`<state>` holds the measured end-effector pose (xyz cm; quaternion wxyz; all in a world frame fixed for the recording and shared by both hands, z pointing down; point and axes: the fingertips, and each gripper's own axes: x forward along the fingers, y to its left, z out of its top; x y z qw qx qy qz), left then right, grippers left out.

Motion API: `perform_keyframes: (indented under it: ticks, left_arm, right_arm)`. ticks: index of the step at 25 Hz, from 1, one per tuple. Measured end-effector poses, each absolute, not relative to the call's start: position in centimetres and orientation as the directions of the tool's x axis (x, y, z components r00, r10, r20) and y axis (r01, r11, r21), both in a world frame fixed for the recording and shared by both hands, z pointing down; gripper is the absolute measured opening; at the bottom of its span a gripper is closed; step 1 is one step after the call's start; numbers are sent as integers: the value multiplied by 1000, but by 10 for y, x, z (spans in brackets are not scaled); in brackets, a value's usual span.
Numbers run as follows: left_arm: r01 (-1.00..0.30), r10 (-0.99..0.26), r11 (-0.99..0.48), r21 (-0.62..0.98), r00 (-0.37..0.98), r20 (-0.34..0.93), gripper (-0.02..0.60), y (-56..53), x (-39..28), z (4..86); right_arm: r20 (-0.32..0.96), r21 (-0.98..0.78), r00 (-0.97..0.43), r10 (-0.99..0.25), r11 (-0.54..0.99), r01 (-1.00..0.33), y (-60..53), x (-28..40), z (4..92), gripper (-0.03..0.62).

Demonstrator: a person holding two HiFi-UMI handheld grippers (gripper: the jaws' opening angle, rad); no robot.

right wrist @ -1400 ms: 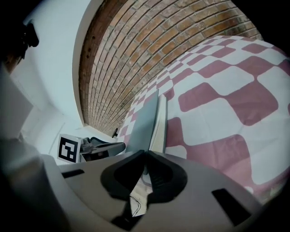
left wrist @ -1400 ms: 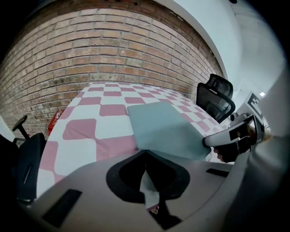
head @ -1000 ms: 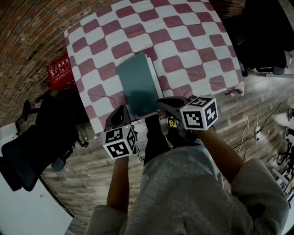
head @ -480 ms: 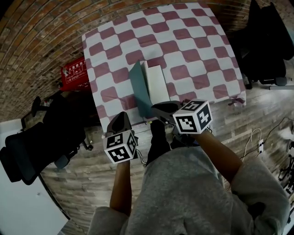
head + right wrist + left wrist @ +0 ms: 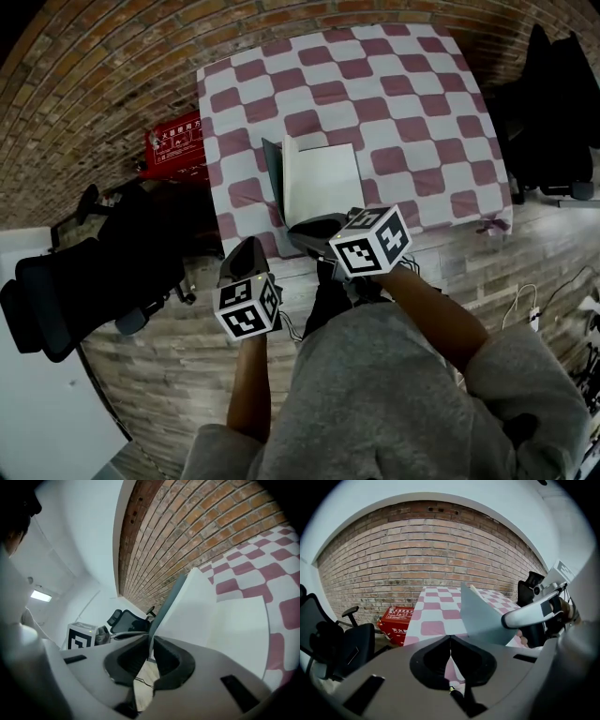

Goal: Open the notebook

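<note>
The notebook lies near the front edge of the red-and-white checked table (image 5: 412, 103). Its teal cover (image 5: 273, 178) stands nearly upright to the left of the bare white pages (image 5: 323, 183). My right gripper (image 5: 296, 231) is shut on the cover's near edge; in the right gripper view the cover (image 5: 166, 602) runs out from between the jaws of my right gripper (image 5: 151, 645), with the white page (image 5: 234, 620) beside it. My left gripper (image 5: 247, 247) hangs off the table's front left corner, shut on nothing. In the left gripper view my left gripper (image 5: 450, 651) faces the lifted cover (image 5: 480, 616).
A red box (image 5: 173, 141) sits on the floor left of the table. One black office chair (image 5: 56, 291) stands at the left, and another (image 5: 553, 112) stands at the right. Cables (image 5: 530, 305) lie on the wooden floor at the right. Behind the table is a brick wall (image 5: 440, 550).
The teal cover was lying flat on the notebook; my right gripper has lifted it to nearly upright, baring the white pages. The left gripper has stayed near the table corner.
</note>
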<state>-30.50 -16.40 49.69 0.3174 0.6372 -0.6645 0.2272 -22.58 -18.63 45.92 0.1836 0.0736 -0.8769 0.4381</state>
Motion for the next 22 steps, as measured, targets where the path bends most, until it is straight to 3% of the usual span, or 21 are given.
perform_keyframes:
  ticks: [5,12,14,17,20,22]
  left_arm:
    - [-988,-702,125,93,-22,712,9,-158,-327,496]
    - [-986,-697,148,78,-48,715,9,-161,-346,497]
    - [-986,-700,151,75,-53,712,9,-164,-350,495]
    - [-985,-703,154,74,-56,709,9,-168,-355,493]
    - [-987,-704,139,77,-44,709,9,-173,-354,494]
    - [-989,-702,120,83,-25,712,9,-178,-347,498]
  right_arm:
    - [347,-794,-933,99,560,-236,-178,-263,469,55]
    - [197,-948,-966,170,283,-143,-170,-305,502,64]
    - [272,-939,-950,156,259,-226,-172,-310,531,64]
    - [453,-846,-877,161,386,-366,-171,-299,576,50]
    - [487,-808,-858,166,458,-370,-165,-292,578,49]
    - [515,-777,-851,105,476,-412,-172,-283,577,49]
